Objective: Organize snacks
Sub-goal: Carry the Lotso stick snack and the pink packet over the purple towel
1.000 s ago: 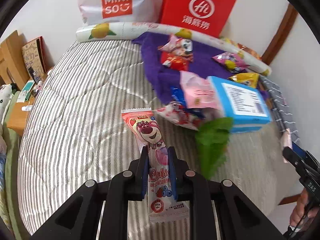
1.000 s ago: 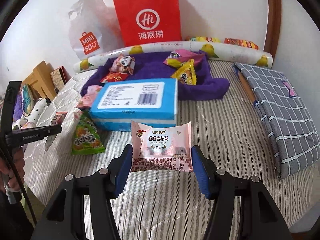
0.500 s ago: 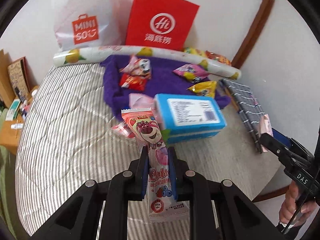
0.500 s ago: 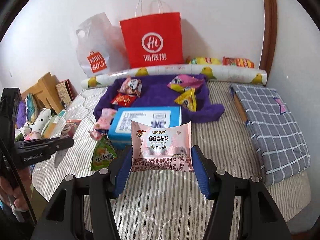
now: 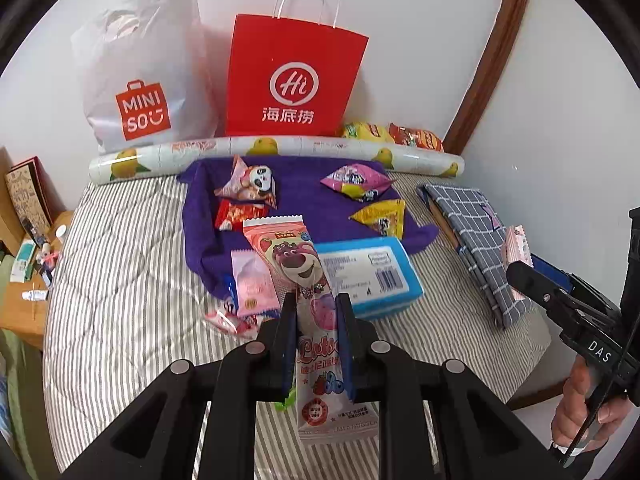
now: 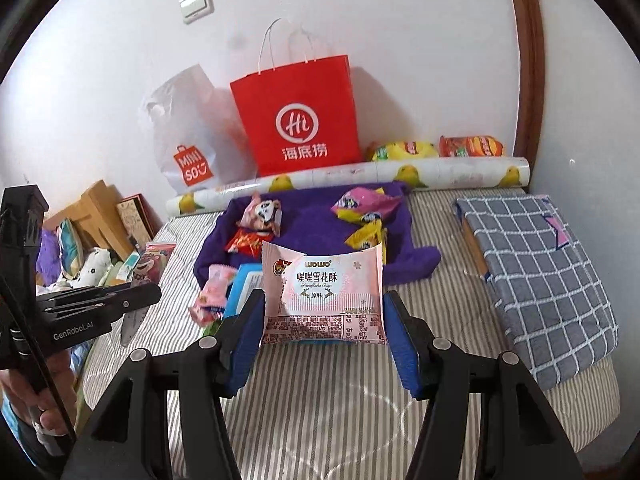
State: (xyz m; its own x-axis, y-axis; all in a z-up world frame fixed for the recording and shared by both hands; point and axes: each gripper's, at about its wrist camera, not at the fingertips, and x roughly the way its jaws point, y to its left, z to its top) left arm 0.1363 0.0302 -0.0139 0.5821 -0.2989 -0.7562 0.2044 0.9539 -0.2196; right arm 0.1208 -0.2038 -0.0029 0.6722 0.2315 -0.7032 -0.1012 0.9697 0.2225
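Snacks (image 5: 357, 187), wall switch (image 6: 196, 3) right-view only

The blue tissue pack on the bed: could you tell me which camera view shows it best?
The left wrist view: the blue tissue pack shows its labelled top and front there. In the right wrist view the pink snack packet hides most of it.

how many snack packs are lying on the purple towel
4: panda pack at back left, red pack just in front of it, pink pack at back right, yellow pack in front of that. The held snacks may hide more.
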